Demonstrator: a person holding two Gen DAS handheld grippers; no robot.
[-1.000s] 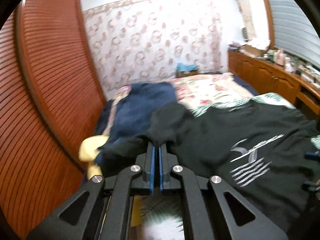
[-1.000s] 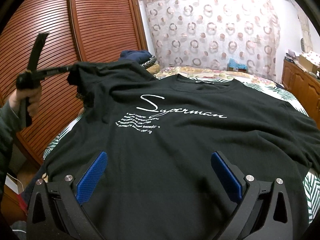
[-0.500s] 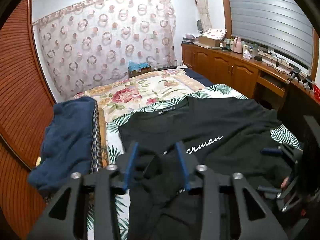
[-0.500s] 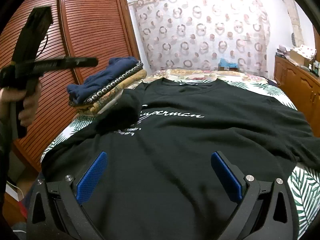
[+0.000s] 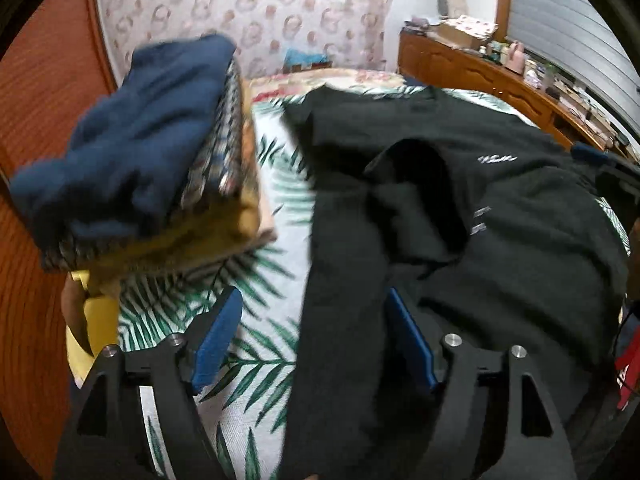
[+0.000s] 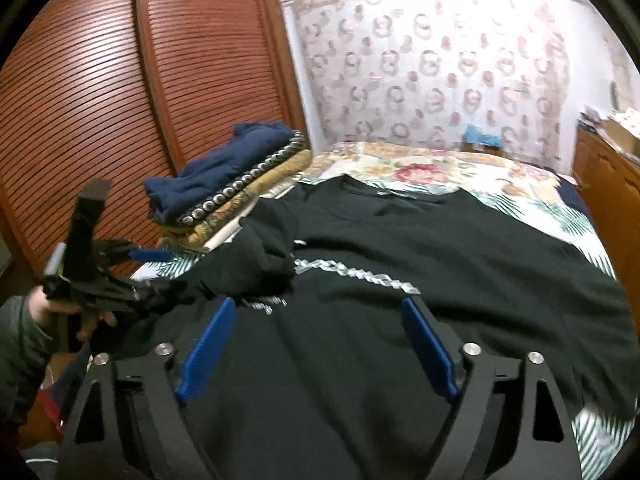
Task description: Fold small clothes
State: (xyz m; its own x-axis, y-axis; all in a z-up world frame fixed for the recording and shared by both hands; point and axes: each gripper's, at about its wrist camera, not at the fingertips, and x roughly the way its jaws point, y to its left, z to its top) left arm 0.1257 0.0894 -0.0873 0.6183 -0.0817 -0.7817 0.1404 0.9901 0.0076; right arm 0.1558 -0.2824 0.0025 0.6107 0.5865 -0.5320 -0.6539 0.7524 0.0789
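Note:
A black T-shirt (image 6: 400, 248) with white script lies flat on the bed, front up. Its left sleeve (image 5: 420, 200) is folded in over the chest and covers part of the print. My left gripper (image 5: 312, 336) hangs low over the shirt's left side edge. Its jaws are opening, and the edge of the cloth runs loose between the blue pads. From the right wrist view, a hand holds the left gripper (image 6: 156, 274) at the bed's left side. My right gripper (image 6: 318, 344) hovers over the shirt's lower front. Its jaws are closing with nothing pressed between them.
A stack of folded clothes (image 5: 128, 152) with a navy piece on top sits at the bed's left, beside the shirt (image 6: 224, 164). Louvred wooden wardrobe doors (image 6: 120, 100) stand close on the left. A wooden dresser (image 5: 480, 76) lines the right wall. Palm-leaf sheet (image 5: 276, 200) shows between stack and shirt.
My left gripper let go of the sleeve, which now lies folded on the chest. It then sank to the shirt's left edge with wider jaws. My right gripper's jaws have narrowed a little.

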